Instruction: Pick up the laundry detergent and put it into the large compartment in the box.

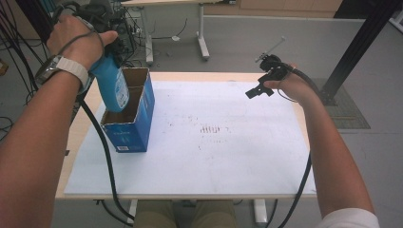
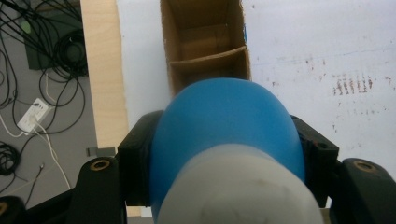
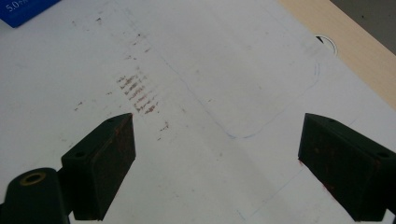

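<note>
Nearest the camera in the high view: both forearms come in from the bottom, w/ the white sheet (image 1: 228, 156) covering most of the table (image 1: 85, 124) between them. L side: left gripper (image 1: 110, 51) is clenched on a blue bottle (image 1: 112, 85); in the left gripper view the black jaws sit tight on either side of the bottle's (image 2: 224, 121) blue shoulder, pale cap end toward the lens, so it's a firm side grip near the top. Bottle hangs base-down, long axis close to vertical w/ a slight lean, its lower part already inside the blue cardboard box (image 1: 130, 116). Key relation: the box is straight under the jaws, and the left gripper view looks down past the bottle into the open brown compartments (image 2: 205, 46), split by a cardboard divider; bottle base looks lined up w/ the nearer cell, though I can't tell if it touches the bottom yet. Judgement: what's left is a straight drop along the bottle's own axis, then release; a tilt could catch the divider or box wall. Farther off, R side: right gripper (image 1: 259, 90) hovers over the far right of the sheet, well apart from the box, jaws spread wide w/ nothing between them, seen in the right gripper view over bare, scuffed sheet (image 3: 196, 93). L hand is clearly the working one.
</note>
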Available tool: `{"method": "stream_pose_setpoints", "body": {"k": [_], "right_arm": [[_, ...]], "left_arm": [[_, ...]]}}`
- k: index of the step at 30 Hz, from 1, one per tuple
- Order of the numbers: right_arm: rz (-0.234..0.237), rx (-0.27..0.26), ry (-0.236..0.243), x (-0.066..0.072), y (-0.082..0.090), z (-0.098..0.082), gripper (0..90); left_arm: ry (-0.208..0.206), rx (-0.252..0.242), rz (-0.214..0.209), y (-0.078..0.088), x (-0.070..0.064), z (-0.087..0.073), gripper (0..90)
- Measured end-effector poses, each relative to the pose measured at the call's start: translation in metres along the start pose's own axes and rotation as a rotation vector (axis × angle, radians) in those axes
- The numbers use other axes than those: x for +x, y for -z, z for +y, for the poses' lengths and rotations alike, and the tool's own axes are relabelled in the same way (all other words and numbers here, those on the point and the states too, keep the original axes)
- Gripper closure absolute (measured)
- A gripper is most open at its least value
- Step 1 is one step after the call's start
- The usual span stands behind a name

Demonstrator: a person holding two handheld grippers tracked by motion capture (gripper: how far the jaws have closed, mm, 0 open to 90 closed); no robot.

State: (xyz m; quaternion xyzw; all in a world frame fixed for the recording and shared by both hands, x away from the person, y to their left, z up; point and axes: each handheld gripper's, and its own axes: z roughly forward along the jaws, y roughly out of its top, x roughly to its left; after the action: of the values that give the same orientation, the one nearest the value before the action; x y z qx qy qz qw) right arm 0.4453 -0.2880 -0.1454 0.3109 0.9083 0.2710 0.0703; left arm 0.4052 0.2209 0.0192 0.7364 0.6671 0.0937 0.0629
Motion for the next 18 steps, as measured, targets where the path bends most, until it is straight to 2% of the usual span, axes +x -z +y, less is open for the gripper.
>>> {"method": "stream_pose_setpoints", "body": {"k": [7,18], "right_arm": [[-0.003,0.000,0.000,0.000,0.001,0.000,10.9],[-0.005,-0.003,-0.003,0.000,0.002,-0.002,10.9]], "left_arm": [[0.001,0.011,0.000,-0.008,0.002,0.002,37.1],[0.000,0.001,0.000,-0.012,0.003,0.002,37.1]]}}
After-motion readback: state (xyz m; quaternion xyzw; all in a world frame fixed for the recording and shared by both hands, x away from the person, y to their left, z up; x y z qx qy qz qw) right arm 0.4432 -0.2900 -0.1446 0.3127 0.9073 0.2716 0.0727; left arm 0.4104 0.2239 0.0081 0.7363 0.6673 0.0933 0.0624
